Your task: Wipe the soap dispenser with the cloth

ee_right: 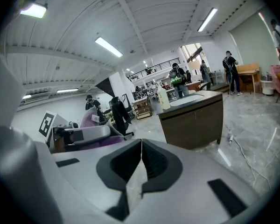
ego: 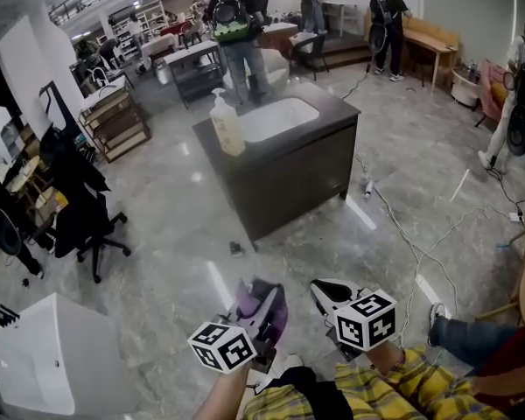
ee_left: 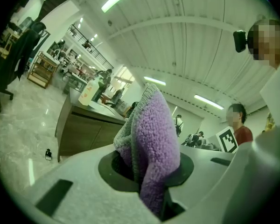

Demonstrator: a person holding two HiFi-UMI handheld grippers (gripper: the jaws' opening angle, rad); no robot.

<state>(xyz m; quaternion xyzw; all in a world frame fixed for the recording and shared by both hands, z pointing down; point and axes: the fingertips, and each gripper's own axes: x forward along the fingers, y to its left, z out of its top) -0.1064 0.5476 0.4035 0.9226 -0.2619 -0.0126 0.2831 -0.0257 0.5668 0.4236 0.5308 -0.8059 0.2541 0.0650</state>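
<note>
left claw: clamped on a bunched-up purple cloth, fluffy end poking up | right claw: jaws pressed together, nothing in em | soap dispenser: pump bottle upright on the dark bench, just beside the white sink, well apart from both claws across the floor

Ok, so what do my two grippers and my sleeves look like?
Both the left gripper and right gripper have pale grey moulded bodies with dark-lined fingers. Each carries a white cube printed with black square markers. The sleeves are yellow plaid with dark lines.
</note>
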